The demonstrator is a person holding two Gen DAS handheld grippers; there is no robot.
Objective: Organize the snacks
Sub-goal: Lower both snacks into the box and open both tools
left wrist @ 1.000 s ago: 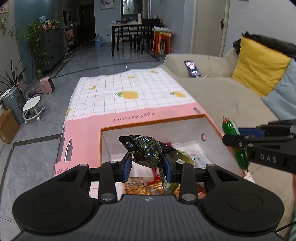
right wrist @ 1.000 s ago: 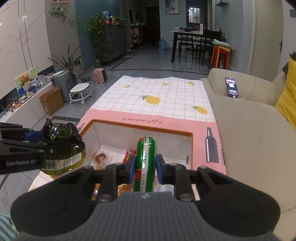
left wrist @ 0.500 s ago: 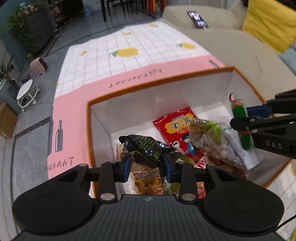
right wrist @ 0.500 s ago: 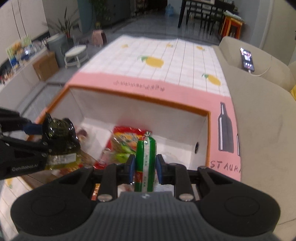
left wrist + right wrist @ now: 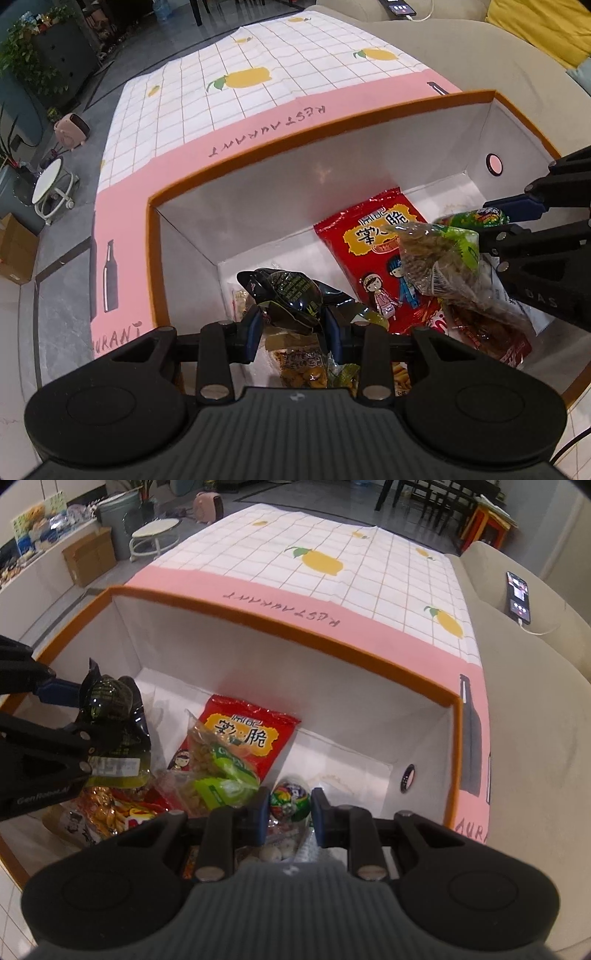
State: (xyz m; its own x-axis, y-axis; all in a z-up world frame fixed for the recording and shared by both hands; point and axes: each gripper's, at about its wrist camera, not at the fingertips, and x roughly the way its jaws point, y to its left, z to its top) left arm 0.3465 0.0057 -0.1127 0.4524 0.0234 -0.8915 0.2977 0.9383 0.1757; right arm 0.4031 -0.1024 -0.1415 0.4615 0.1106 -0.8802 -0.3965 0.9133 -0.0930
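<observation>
Evidently light and crinkly, the black packet (image 5: 291, 299) is pinched mid-body by the left gripper (image 5: 291, 328), while the right gripper (image 5: 290, 812) clamps the slick green sausage (image 5: 290, 799) over the box (image 5: 332, 122).

Both grippers are built in matte black plastic — the left gripper (image 5: 291, 326) and right gripper (image 5: 286, 814) are fitted with blue pads, silver screws and ribbed housings. "DAS" and "GenRobot.AI" are embossed on the sides.

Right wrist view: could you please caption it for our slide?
Right gripper lowers a green sausage stick into the orange-rimmed box of snacks.
</observation>
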